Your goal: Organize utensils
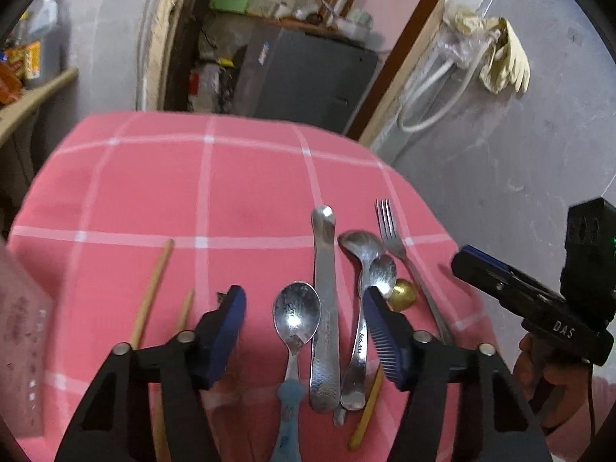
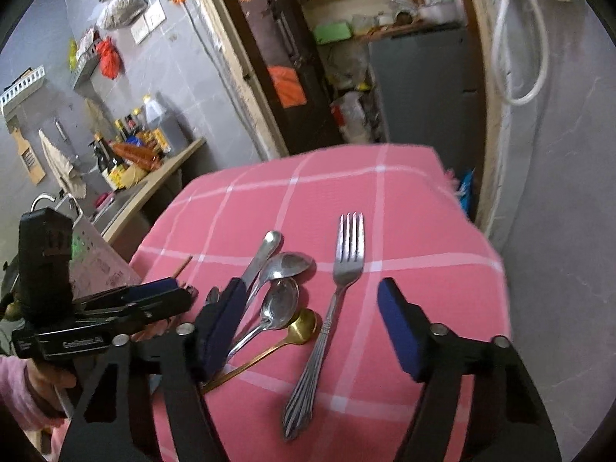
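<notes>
Utensils lie on a pink checked tablecloth (image 1: 154,192). In the left wrist view my left gripper (image 1: 304,308) is open above a blue-handled spoon (image 1: 295,313), a wide steel handle (image 1: 325,308), two steel spoons (image 1: 362,246), a gold spoon (image 1: 402,294), a fork (image 1: 392,231) and wooden chopsticks (image 1: 152,288). In the right wrist view my right gripper (image 2: 312,300) is open and empty above the fork (image 2: 338,288), the gold spoon (image 2: 300,331) and the steel spoons (image 2: 279,302). The left gripper (image 2: 154,300) shows at the left there.
A pale perforated holder (image 1: 23,346) stands at the table's left edge, also in the right wrist view (image 2: 96,254). A kitchen counter with bottles (image 2: 131,154) lies to the left. A grey wall (image 1: 500,173) is close on the right. A doorway with a dark cabinet (image 1: 308,73) is behind.
</notes>
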A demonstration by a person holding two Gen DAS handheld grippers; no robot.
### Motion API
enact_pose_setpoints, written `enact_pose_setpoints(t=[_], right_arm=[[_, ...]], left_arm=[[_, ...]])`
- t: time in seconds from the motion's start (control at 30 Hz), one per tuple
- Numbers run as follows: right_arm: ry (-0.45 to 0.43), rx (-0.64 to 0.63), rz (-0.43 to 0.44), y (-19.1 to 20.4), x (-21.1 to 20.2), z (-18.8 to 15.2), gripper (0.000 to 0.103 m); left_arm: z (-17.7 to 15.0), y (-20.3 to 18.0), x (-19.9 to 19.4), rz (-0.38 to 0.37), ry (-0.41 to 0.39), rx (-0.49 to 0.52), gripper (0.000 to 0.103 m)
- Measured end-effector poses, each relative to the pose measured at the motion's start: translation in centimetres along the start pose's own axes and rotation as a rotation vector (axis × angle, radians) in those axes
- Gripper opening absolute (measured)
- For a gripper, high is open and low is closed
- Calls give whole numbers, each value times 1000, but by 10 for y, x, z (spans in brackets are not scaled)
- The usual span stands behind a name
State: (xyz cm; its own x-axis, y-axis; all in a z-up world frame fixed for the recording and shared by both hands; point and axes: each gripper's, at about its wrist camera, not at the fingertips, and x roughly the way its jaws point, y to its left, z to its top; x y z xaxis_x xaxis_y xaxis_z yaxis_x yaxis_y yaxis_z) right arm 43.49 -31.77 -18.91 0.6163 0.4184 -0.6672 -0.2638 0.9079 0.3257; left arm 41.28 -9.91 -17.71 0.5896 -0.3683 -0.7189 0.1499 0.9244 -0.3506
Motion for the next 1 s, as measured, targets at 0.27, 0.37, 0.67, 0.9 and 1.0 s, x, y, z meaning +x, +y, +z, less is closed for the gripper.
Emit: enact_pose_setpoints(t=[0.27,0.37,0.67,0.9,1.0], right_arm=[[81,-8,41,3,35,-5,34],[96,5,48,0,42,-4,34],[72,-57,42,11,37,0,33],[113,-66,86,11,42,1,33],[137,-56,106,11,46,-1,33]], left_arm=[[-2,-5,26,21,75,33,43],[0,-8,30,37,80,49,41],[5,-11,30,100,117,65,30],[8,2,22,82,115,-3,30],[11,14,16,53,107,-56,30]])
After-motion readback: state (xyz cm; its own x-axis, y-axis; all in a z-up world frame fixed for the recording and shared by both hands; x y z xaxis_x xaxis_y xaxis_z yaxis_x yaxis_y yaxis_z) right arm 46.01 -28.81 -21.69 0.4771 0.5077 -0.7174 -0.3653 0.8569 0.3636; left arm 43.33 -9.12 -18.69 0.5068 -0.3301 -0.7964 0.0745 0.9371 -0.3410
